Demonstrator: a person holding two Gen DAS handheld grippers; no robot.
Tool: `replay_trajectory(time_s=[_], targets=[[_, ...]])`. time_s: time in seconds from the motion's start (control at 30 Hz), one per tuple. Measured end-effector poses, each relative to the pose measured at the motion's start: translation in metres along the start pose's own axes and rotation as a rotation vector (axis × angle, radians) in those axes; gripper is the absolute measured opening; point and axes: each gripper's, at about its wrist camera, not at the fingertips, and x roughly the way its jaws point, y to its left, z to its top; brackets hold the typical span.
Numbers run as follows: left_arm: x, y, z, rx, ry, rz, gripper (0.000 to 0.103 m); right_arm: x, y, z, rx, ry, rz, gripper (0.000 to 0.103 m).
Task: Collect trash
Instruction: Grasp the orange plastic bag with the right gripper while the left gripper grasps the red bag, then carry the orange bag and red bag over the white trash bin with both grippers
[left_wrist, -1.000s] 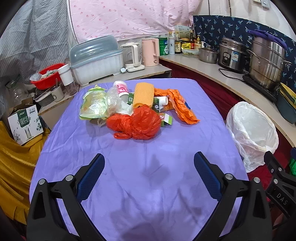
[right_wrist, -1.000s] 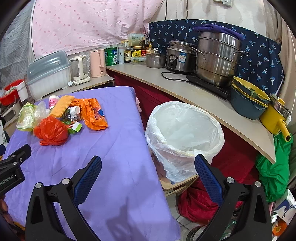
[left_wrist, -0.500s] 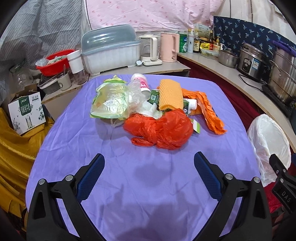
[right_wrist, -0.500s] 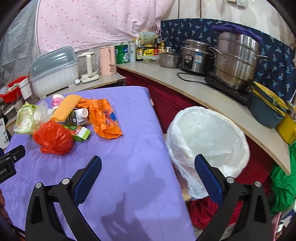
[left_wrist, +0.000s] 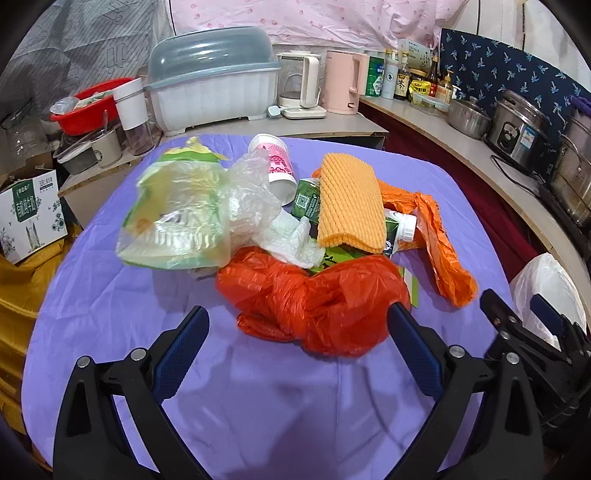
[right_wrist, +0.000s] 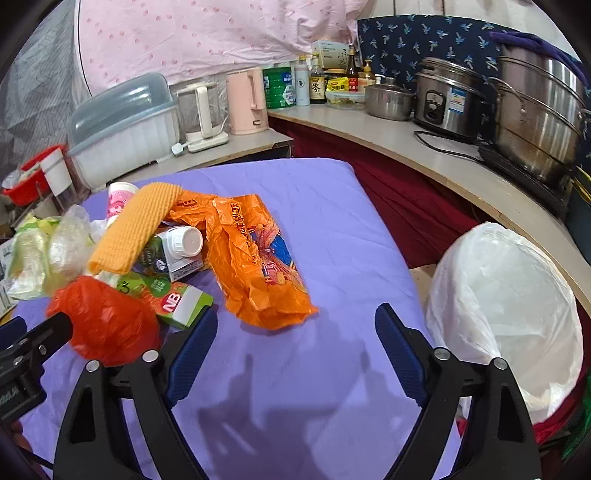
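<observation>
A heap of trash lies on the purple table (left_wrist: 280, 398): a red plastic bag (left_wrist: 321, 299), an orange wrapper (right_wrist: 251, 258), a yellow foam net (left_wrist: 349, 205), a green carton (right_wrist: 173, 254), a pink cup (left_wrist: 275, 162), a clear bag (left_wrist: 192, 210) and a green NB box (right_wrist: 173, 302). My left gripper (left_wrist: 297, 332) is open, its fingers on either side of the red bag's near edge. My right gripper (right_wrist: 295, 336) is open and empty, just short of the orange wrapper. The bin with a white liner (right_wrist: 506, 306) stands right of the table.
A counter (right_wrist: 436, 155) along the right holds steel pots, a rice cooker and bottles. Behind the table stand a dish box (left_wrist: 214, 96), a kettle and a pink jug. A red basin and a cardboard box (left_wrist: 29, 210) are at the left.
Both grippers have moved forward toward the trash heap. The left one now brackets the red bag; the right one has swung left from the bin toward the orange wrapper.
</observation>
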Motion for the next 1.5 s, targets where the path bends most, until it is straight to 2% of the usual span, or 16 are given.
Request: replay_trajectory(time_s=[0.17, 0.23, 0.27, 0.37, 0.43, 0.53, 0.67, 1.13, 1.5], targets=[[0.017, -0.003, 0.005, -0.008, 0.024, -0.028, 0.085, 0.025, 0.010, 0.006, -0.008, 0.018, 0.017, 0.073], [0.022, -0.004, 0.006, -0.012, 0.032, -0.037, 0.073, 0.034, 0.013, 0.006, -0.012, 0.028, 0.027, 0.066], [0.025, -0.004, 0.007, -0.014, 0.041, -0.047, 0.071, 0.039, 0.014, 0.006, -0.013, 0.039, 0.030, 0.064], [0.027, -0.005, 0.008, -0.022, 0.051, -0.082, 0.059, 0.052, 0.014, 0.005, -0.010, 0.075, 0.036, 0.043], [0.026, -0.008, 0.008, -0.016, 0.053, -0.094, 0.042, 0.058, 0.014, 0.001, -0.002, 0.098, 0.052, 0.025], [0.023, -0.014, 0.007, 0.008, 0.059, -0.111, 0.026, 0.054, 0.016, -0.003, -0.002, 0.093, 0.068, 0.016], [0.015, -0.015, 0.004, 0.012, 0.059, -0.112, 0.007, 0.039, 0.015, -0.006, 0.002, 0.071, 0.076, 0.015], [-0.052, -0.004, -0.003, -0.002, -0.015, -0.147, 0.001, -0.037, -0.021, -0.008, 0.089, -0.023, 0.086, 0.014], [-0.111, -0.036, 0.001, 0.050, -0.104, -0.231, 0.001, -0.094, -0.067, -0.003, 0.152, -0.129, 0.043, 0.014]])
